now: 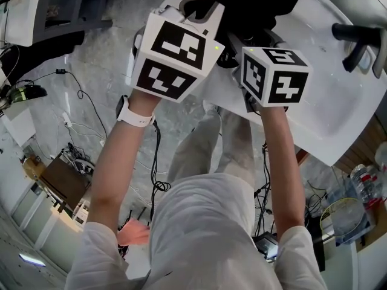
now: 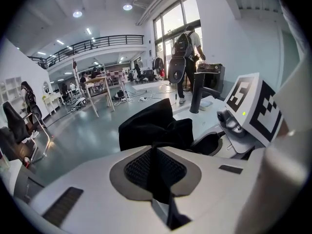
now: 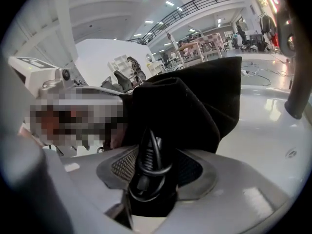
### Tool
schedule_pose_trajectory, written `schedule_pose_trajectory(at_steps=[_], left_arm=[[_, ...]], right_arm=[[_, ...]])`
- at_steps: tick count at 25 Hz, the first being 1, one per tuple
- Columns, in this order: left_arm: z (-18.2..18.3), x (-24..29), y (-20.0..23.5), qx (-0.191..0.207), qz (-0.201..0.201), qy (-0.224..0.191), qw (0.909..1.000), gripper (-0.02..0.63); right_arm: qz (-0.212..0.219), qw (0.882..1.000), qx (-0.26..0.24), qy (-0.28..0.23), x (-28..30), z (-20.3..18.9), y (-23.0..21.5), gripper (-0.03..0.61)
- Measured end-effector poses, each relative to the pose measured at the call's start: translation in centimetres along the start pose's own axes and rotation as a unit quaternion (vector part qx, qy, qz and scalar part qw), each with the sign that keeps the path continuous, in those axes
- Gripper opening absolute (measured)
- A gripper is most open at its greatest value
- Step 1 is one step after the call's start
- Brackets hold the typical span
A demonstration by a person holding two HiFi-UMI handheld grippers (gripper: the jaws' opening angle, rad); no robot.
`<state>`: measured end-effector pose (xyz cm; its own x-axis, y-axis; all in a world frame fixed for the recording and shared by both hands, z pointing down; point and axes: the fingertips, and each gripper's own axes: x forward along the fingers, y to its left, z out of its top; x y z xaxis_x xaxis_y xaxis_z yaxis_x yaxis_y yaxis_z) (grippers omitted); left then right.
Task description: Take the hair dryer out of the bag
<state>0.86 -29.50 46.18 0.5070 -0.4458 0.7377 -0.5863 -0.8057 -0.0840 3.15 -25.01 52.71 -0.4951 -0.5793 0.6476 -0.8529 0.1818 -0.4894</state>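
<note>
A black cloth bag (image 1: 254,8) lies on the white table (image 1: 338,101) ahead of both grippers. My left gripper (image 2: 156,167) is shut on a fold of the black bag (image 2: 146,123) at its near edge. In the head view only its marker cube shows, on the left gripper (image 1: 176,52). The right gripper (image 3: 151,177) reaches into the mouth of the bag (image 3: 200,106). The hair dryer's black ribbed cord end and looped cable (image 3: 148,162) fill the gap between its pads, which press on them. The dryer's body is hidden in the bag.
A black upright post (image 1: 358,42) stands on the table to the right of the bag. The table's near edge runs just beyond my hands. Cables (image 1: 78,101) trail over the floor at the left. Bottles and clutter (image 1: 357,189) sit at the lower right.
</note>
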Motion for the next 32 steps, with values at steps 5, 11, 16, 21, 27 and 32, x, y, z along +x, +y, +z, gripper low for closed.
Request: schedule_pose_trajectory(at_steps=[5,11,16,21,27,32], left_arm=[[-0.2,-0.4,-0.1,0.005,0.006,-0.001,1.0000,0.025],[1.6,-1.3,-0.5,0.007,0.018,-0.039,0.9990,0.025],[3.7,-2.6,-1.0,0.010,0.013,-0.089,0.9959,0.025],[3.4,-2.8,-1.2,-0.004,0.014,-0.093,0.9956,0.025],[1.7,-2.5,-0.1,-0.009,0.025,-0.057,0.9980,0.025],[0.4,-2.5,0.1,-0.008,0.028,-0.041,0.9987,0.025]], right_arm=[[0.012,1.000,0.007,0.024,0.2,-0.2,0.1,0.224],[0.010,1.000,0.008,0.023,-0.7,-1.6,0.8,0.225],[0.007,1.000,-0.009,0.019,-0.7,-1.6,1.1,0.225],[0.017,1.000,0.000,0.023,-0.5,-1.7,1.0,0.224],[0.027,0.999,0.014,0.024,-0.5,-1.6,1.1,0.199],[0.048,0.998,0.045,0.003,-0.9,-1.4,1.7,0.181]])
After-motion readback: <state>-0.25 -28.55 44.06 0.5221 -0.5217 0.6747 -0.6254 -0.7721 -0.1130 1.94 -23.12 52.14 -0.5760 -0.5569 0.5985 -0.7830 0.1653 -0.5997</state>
